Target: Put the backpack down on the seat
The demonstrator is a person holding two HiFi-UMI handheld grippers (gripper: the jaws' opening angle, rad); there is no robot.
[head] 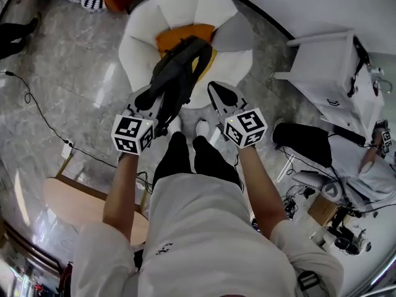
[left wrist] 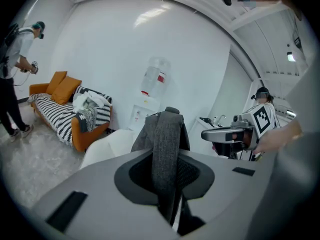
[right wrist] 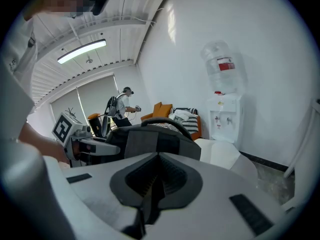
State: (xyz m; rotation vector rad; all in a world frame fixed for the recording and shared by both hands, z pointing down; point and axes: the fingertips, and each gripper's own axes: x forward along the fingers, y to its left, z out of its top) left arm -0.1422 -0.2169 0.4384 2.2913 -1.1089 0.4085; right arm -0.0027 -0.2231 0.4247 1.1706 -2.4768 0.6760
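A dark grey backpack (head: 179, 64) hangs over the white petal-shaped seat (head: 145, 39), which has an orange cushion (head: 176, 36) in its middle. I cannot tell whether the bag touches the seat. My left gripper (head: 153, 99) is shut on the backpack's grey strap (left wrist: 165, 144), which runs up between its jaws. My right gripper (head: 218, 94) hovers just right of the bag, shut with nothing in it. From the right gripper view the backpack (right wrist: 155, 141) sits straight ahead, with the left gripper (right wrist: 100, 148) beside it.
A white side table (head: 328, 60) stands to the right, with a black bag (head: 303, 142) on the floor near it. A wooden stool (head: 74, 200) and a floor cable (head: 37, 110) lie at the left. A striped sofa (left wrist: 65, 116), a water dispenser (right wrist: 225, 99) and another person (left wrist: 15, 74) are farther off.
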